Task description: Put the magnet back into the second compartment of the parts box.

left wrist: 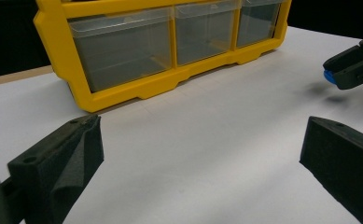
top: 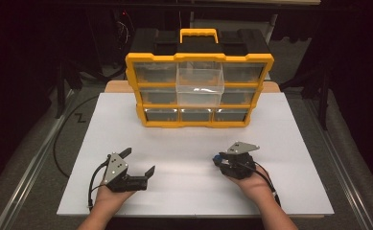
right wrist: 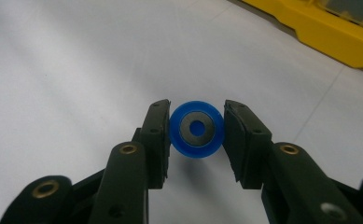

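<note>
Blue wheel [right wrist: 197,129], small, round, smooth plastic with grey metal hub and centre hole; pinched between matte black foam-faced pads of right gripper [right wrist: 197,130], held clear of white table [top: 184,143], shadow on the surface beneath. Right gripper narrowed onto wheel's rim, both pads touching it. Same gripper at right of the high view [top: 221,160], blue spot at its tip. Left gripper [top: 138,162] spread wide, nothing between its wedge-shaped pads, low over matte white tabletop. Yellow organiser [top: 199,91] at table's far side: hard glossy frame, black back, yellow handle, clear rectangular drawers in three rows; middle drawer [top: 199,86] pulled forward.
</note>
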The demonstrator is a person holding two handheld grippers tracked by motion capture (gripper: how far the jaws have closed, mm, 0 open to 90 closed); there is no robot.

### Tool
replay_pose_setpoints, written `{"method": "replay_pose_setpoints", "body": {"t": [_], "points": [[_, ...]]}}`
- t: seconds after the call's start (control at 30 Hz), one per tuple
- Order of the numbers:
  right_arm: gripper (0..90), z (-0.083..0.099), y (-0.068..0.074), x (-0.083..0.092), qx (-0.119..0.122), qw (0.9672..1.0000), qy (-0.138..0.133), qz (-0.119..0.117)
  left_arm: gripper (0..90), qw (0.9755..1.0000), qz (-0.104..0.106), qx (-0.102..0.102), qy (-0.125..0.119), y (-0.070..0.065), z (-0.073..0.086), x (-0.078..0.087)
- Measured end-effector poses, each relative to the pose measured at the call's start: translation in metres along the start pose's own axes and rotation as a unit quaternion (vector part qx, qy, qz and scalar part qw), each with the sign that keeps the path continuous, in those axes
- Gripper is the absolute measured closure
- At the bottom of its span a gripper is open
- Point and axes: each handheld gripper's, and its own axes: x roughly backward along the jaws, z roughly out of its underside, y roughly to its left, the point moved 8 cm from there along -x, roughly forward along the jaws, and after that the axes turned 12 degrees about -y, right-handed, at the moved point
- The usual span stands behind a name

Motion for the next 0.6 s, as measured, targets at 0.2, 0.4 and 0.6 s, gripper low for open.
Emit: {"method": "replay_pose_setpoints", "body": {"t": [0.2,0.4,0.6], "points": [[64.5,0.004,-0.008,0.006,-0.007,0.9999,0.005,0.008,0.1,1.0,-0.006,0.004,0.001,0.005,0.001,-0.001],[64.6,0.013,-0.016,0.012,-0.002,0.9995,0.024,0.018,0.1,1.0,-0.001,0.004,-0.003,0.003,-0.001,-0.003],[64.5,0.02,-0.024,0.02,-0.008,0.9986,0.045,0.027,0.1,1.0,0.003,0.003,0.005,0.002,0.003,-0.004]]}}
